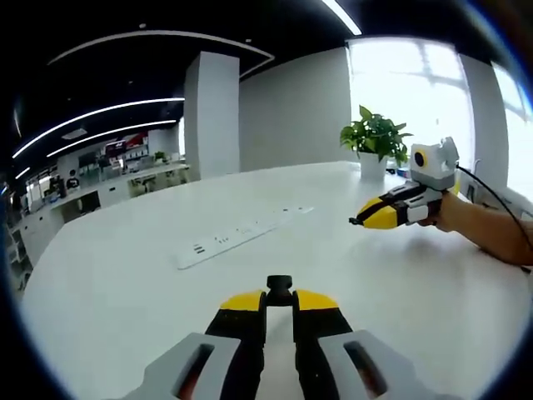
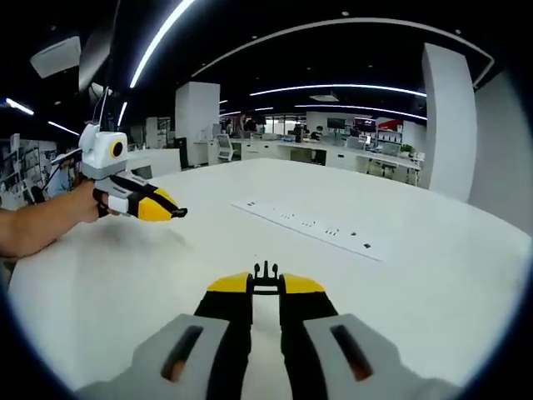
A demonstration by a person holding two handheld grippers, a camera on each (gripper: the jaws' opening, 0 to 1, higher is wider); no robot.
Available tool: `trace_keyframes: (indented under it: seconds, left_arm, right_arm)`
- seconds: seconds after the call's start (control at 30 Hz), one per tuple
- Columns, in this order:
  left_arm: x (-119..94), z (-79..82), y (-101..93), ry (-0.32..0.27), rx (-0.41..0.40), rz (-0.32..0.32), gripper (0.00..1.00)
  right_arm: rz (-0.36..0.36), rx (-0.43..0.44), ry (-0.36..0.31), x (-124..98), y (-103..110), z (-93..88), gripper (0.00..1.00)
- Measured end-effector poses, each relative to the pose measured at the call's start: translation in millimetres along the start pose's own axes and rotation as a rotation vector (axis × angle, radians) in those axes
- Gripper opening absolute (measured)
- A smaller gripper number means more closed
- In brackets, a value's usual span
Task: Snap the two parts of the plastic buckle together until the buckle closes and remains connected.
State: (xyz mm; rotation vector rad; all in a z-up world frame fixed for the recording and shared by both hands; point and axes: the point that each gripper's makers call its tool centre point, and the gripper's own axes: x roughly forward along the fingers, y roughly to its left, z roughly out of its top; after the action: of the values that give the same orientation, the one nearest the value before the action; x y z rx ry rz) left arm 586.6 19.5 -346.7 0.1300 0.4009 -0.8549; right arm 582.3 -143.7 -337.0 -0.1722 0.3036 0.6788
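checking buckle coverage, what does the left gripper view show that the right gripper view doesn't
Left gripper view alone: a potted plant, and the left gripper shut on a solid black buckle part. Right gripper view alone: the right gripper shut on a pronged black buckle part. Both: the white table with its power strip, and the opposite gripper in the air, apart.
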Motion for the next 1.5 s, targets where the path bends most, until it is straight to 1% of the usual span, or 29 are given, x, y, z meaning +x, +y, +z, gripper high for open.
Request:
trace_keyframes:
  seconds: [0.1, 0.2, 0.23, 0.33, 0.4, 0.5, 0.53, 0.57, 0.6, 0.73, 0.87, 1.07, 1.13, 1.23, 1.37, 1.5]
  left_arm:
    - [-2.1, 4.3, -1.5, -0.010, 0.008, 0.007, 0.09]
    - [-4.8, 7.9, -9.9, -0.013, 0.013, -0.016, 0.09]
    - [-4.5, 7.6, -11.6, -0.012, 0.029, -0.014, 0.09]
    - [-3.2, -1.3, -16.7, 0.016, 0.082, -0.010, 0.09]
    - [-5.2, -2.7, -17.7, 0.013, 0.088, -0.002, 0.09]
    - [-9.4, -1.3, -21.6, 0.001, 0.083, -0.008, 0.09]
    - [-9.8, -2.8, -29.7, 0.003, 0.079, -0.052, 0.09]
    - [-10.1, -2.1, -36.1, -0.010, 0.078, -0.086, 0.09]
    - [-10.6, -3.7, -35.0, -0.003, 0.071, -0.076, 0.09]
    - [-9.7, -4.6, -40.6, 0.005, 0.069, -0.105, 0.09]
    - [-8.3, -7.0, -40.7, 0.017, 0.052, -0.117, 0.09]
    - [-8.9, -9.4, -41.3, 0.020, 0.035, -0.122, 0.09]
    - [-9.0, -10.1, -42.1, 0.022, 0.037, -0.124, 0.09]
    - [-10.0, -10.5, -48.0, 0.016, 0.048, -0.131, 0.09]
    - [-10.0, -11.8, -53.3, 0.023, 0.062, -0.136, 0.10]
    - [-11.1, -8.8, -57.3, 0.014, 0.076, -0.140, 0.09]
  right_arm:
    - [-0.002, 0.000, -0.006, -1.8, 0.0, 0.6, 0.10]
    - [-0.004, 0.008, -0.010, -4.2, -1.3, 0.2, 0.10]
    - [-0.003, 0.008, -0.010, -4.5, -1.0, 0.1, 0.10]
    - [0.005, -0.001, -0.007, -4.9, 3.8, -1.3, 0.10]
    - [0.015, -0.017, -0.002, -4.7, 8.1, -3.9, 0.10]
    - [0.018, -0.028, 0.005, -4.5, 11.5, -5.1, 0.10]
    - [0.019, -0.030, 0.005, -4.9, 12.4, -4.6, 0.10]
    - [0.016, -0.032, 0.003, -5.4, 12.9, -4.2, 0.10]
    - [0.018, -0.027, 0.001, -5.4, 13.2, -3.9, 0.10]
    - [0.021, -0.014, 0.002, -6.1, 13.7, -5.1, 0.10]
    - [0.030, -0.006, -0.008, -8.4, 17.2, -3.4, 0.10]
    - [0.054, -0.033, 0.008, -8.5, 29.1, -6.3, 0.10]
    - [0.060, -0.036, 0.007, -8.6, 31.8, -5.5, 0.10]
    - [0.069, -0.041, 0.016, -9.5, 37.6, -9.0, 0.10]
    - [0.077, -0.036, 0.017, -13.0, 41.4, -10.0, 0.10]
    - [0.080, -0.032, 0.021, -14.9, 43.2, -11.2, 0.10]
